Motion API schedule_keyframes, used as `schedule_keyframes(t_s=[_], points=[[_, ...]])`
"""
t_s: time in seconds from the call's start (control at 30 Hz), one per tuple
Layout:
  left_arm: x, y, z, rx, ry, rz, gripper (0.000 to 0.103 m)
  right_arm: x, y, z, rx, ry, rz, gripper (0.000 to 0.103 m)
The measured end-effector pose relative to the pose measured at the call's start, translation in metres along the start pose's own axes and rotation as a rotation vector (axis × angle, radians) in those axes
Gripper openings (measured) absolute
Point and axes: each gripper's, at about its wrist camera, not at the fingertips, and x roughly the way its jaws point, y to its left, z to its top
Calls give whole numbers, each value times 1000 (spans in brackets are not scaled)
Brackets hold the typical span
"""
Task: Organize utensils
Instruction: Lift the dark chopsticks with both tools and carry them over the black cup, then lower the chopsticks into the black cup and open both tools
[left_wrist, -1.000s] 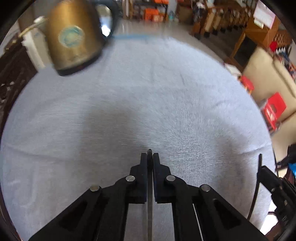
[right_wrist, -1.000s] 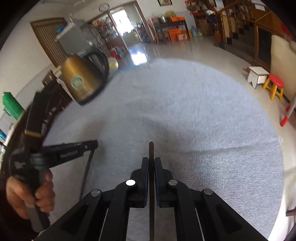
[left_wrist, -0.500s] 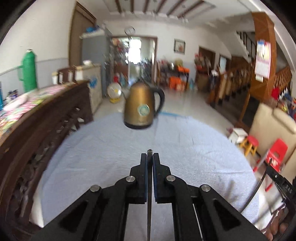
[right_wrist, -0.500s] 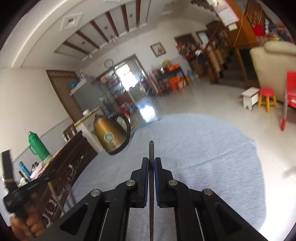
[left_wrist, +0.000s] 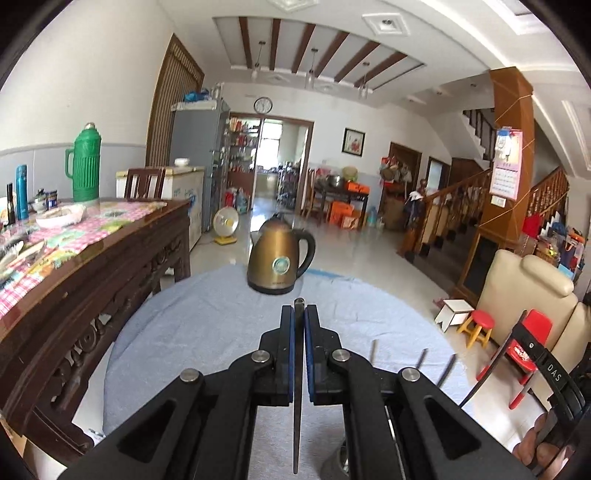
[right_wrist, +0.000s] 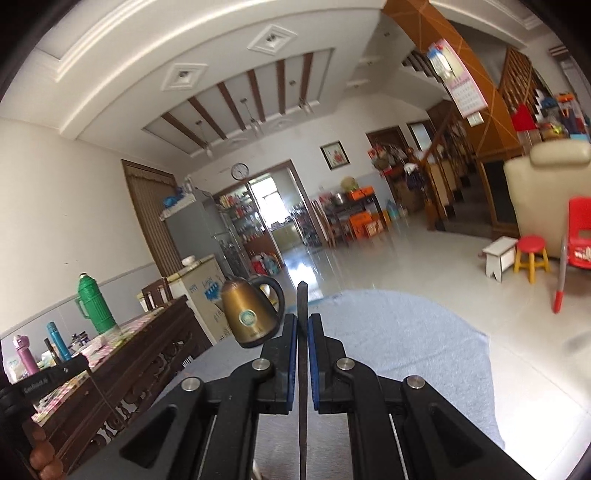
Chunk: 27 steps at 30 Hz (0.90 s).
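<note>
The left gripper (left_wrist: 298, 321) is clamped on a thin dark utensil (left_wrist: 297, 387), held edge-on so that only a narrow strip shows between the blue pads (left_wrist: 291, 354); its tip pokes just past the fingertips at 12 o'clock. The right gripper (right_wrist: 303, 328) pinches a second utensil (right_wrist: 303, 369) the same way, with its end standing clear above the fingers. Which kind of utensil each one is cannot be told from this edge-on angle.

Both cameras look out level across the room rather than down, which suggests the two pieces are lifted off the grey cloth (left_wrist: 207, 332) and carried, not being set down. Gripping each near its middle, along the fingers' axis, probably keeps the long thin pieces from swinging.

In the left view, three more thin rods (left_wrist: 421, 360) stand up at about 4 o'clock, just beyond the gripper's body; their base is hidden. They may mark a holder where the utensils are gathered, but that is a guess.

A brass kettle (left_wrist: 279, 264) sits at 12 o'clock on the far edge of the cloth, well apart from both grippers.
</note>
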Motion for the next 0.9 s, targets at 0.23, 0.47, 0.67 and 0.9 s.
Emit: schedule_keyframes(t_s=[0.23, 0.47, 0.67, 0.9], points=[[-41, -19, 19, 30, -95, -37, 5, -32, 23, 14, 12, -87, 78, 7], [-58, -40, 30, 42, -176, -78, 5, -36, 46, 11, 9, -118, 119, 7], [-42, -51, 15, 60, -168, -82, 5, -20, 64, -15, -55, -85, 110, 7], [-15, -43, -10, 27, -71, -99, 5, -9, 57, -40, -71, 11, 114, 7]])
